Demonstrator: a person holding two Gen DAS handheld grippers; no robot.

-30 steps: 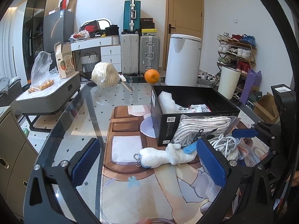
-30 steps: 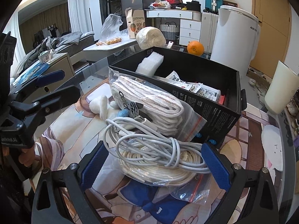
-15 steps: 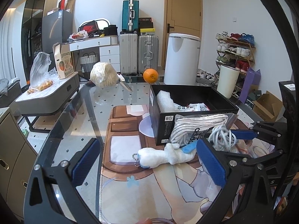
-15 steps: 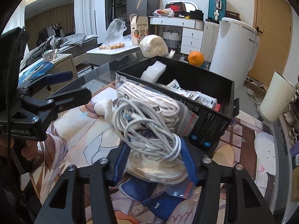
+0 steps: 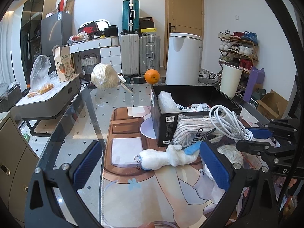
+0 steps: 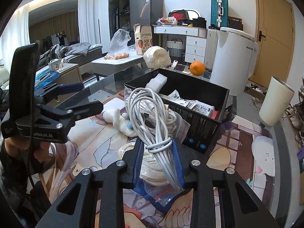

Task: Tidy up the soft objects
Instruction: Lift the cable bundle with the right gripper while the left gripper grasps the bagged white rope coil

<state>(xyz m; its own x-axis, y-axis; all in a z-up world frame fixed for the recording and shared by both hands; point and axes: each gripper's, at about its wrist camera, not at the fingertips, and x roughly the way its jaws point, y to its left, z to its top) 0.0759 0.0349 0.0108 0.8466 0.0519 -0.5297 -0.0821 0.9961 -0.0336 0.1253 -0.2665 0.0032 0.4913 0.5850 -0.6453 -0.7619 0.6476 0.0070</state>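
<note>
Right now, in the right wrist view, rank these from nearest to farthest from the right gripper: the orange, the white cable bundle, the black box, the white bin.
1. White cable bundle: between the closing jaws of the right gripper.
2. Black box: just beyond, slightly right.
3. Orange: behind the box, on the glass table.
4. White bin: past the table, right.

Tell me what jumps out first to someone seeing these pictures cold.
The right hand-held gripper is closing its jaws on a bundle of white cable, held above a bagged coil of rope on the printed mat. Just behind sits an open black box, with a white plush toy lying before it and an orange at the table's far edge.
</note>
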